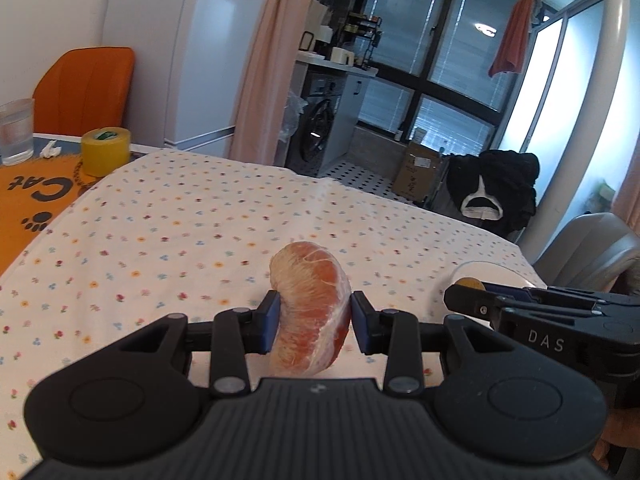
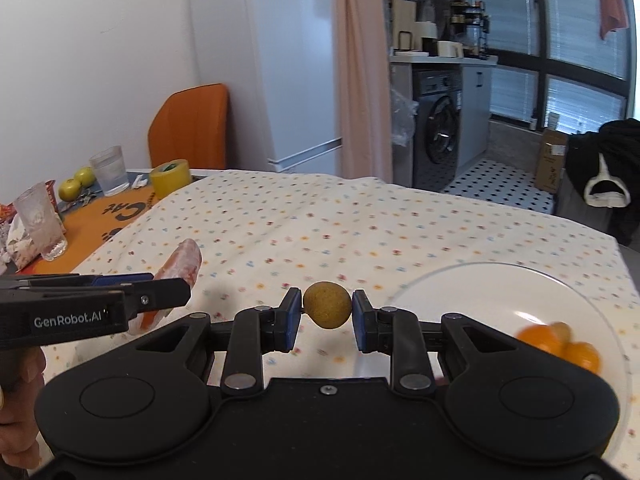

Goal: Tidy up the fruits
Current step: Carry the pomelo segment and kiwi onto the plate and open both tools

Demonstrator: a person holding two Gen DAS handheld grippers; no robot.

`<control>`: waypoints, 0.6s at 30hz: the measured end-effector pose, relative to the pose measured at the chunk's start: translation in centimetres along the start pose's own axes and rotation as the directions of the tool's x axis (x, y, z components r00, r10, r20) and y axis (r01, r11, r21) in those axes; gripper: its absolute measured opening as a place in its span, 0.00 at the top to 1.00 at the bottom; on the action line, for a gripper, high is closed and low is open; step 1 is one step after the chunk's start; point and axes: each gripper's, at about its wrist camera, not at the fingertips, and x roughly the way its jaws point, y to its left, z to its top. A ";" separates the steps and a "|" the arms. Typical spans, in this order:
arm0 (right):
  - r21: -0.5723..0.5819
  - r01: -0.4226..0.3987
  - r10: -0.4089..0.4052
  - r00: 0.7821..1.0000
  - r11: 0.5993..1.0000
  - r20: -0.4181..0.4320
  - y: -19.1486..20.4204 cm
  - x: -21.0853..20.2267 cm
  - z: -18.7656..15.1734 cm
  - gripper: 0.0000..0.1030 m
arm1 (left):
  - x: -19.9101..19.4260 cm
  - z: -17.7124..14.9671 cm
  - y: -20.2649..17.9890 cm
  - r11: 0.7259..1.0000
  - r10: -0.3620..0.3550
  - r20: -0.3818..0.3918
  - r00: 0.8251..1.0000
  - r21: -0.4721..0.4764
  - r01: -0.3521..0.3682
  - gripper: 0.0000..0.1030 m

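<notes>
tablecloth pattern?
White tablecloth with small multicoloured flowers; clearest in the right wrist view.

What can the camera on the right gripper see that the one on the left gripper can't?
Only the right wrist view shows two green apples, a second drinking glass, and orange fruit blurred on the clear plate. Only the left wrist view shows the peeled pomelo segment head-on, with the left gripper shut on it. Both show the flowered tablecloth, the yellow tape roll, the orange chair, and the small brown fruit held by the right gripper.
</notes>
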 end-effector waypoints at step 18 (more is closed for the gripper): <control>0.079 0.073 -0.073 0.997 0.994 -0.002 -4.4 -3.3 -2.6 0.75 | 1.3 -0.5 -4.8 0.993 -0.092 -0.034 0.995 0.077 0.094 0.65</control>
